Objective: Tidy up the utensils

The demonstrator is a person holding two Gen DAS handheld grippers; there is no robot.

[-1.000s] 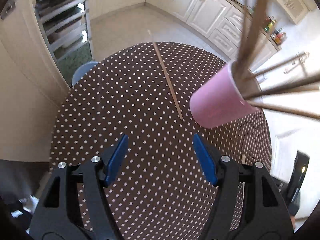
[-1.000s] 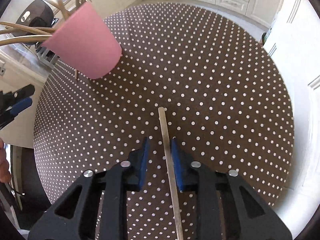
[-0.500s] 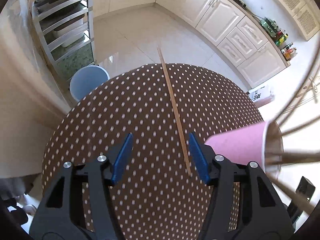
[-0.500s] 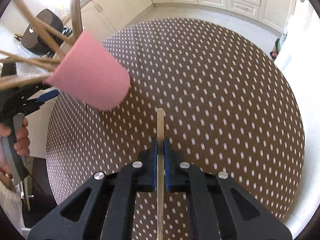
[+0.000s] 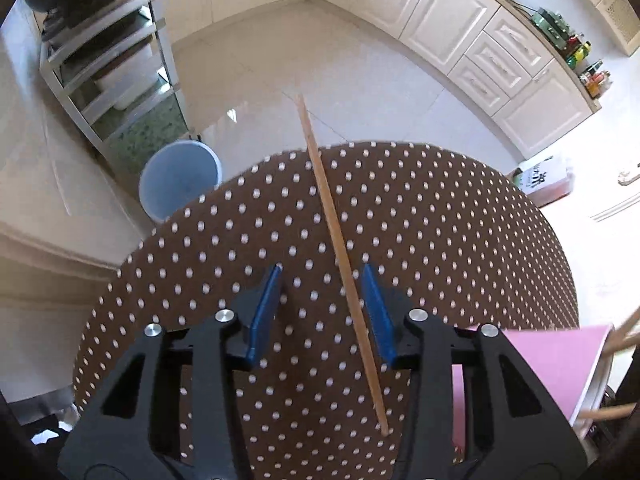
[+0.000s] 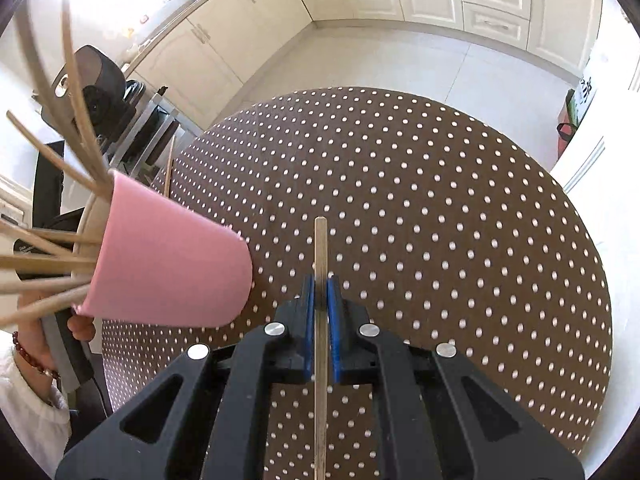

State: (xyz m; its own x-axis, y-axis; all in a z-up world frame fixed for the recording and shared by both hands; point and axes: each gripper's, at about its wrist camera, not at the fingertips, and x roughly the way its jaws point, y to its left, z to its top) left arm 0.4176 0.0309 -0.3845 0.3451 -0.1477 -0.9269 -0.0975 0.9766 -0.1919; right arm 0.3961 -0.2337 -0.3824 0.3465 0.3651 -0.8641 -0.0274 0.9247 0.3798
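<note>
Since the earlier frames we found the left gripper (image 5: pixel 320 312) had moved over a table chopstick (image 5: pixel 340 248), jaws closing, unclamped. The right gripper (image 6: pixel 320 308) clamped a second chopstick (image 6: pixel 321 248) beside the pink cup (image 6: pixel 168 264). Off-centre closing could flick the stick away.

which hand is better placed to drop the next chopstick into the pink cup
Right. Its tool is already shut on a chopstick beside the pink cup; the left tool is only closing around another on the table.

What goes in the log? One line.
left gripper: closing around chopstick | right gripper: shut on chopstick | pink cup: upright
</note>
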